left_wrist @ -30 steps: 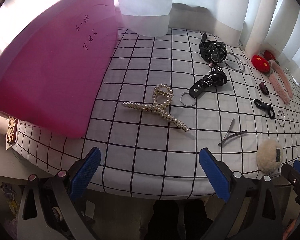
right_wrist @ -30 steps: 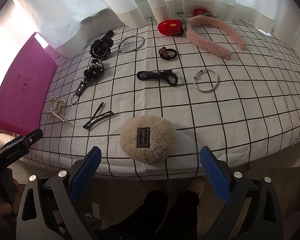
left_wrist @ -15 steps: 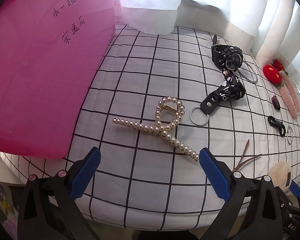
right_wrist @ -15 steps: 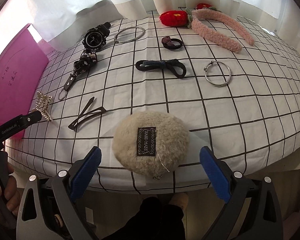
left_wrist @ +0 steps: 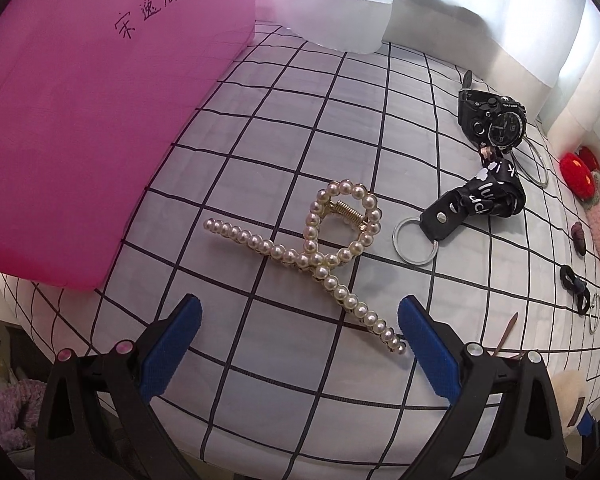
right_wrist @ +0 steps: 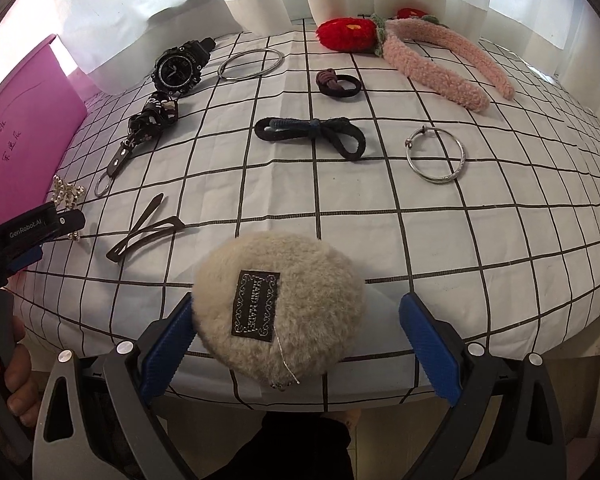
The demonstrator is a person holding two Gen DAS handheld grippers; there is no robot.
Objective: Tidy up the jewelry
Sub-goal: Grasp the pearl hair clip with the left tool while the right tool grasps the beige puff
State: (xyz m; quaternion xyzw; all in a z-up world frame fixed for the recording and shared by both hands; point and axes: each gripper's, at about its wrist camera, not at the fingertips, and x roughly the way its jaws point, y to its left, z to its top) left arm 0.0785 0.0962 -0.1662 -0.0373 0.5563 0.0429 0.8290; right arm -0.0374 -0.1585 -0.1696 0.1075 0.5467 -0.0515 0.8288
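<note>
A pearl hair claw [left_wrist: 320, 248] lies on the checked cloth; my left gripper [left_wrist: 300, 344] is open, its blue pads either side of the claw's near tip. A pink box [left_wrist: 80, 120] stands to its left. My right gripper [right_wrist: 300, 344] is open around a beige furry pad [right_wrist: 278, 308] with a black label, its left pad touching the fur. In the right wrist view the pearl claw [right_wrist: 66, 196] is partly hidden behind the left gripper.
On the cloth lie a black watch [right_wrist: 180, 66], a black key strap with ring [right_wrist: 144, 128], a thin bangle [right_wrist: 250, 65], a dark hairpin [right_wrist: 144, 232], two hair ties [right_wrist: 312, 134], a silver bracelet [right_wrist: 436, 158] and a pink headband with red flowers [right_wrist: 428, 60]. White curtains hang behind.
Both grippers have moved forward over the table edge. The left now brackets the pearl claw's tip; the right now brackets the furry pad.
</note>
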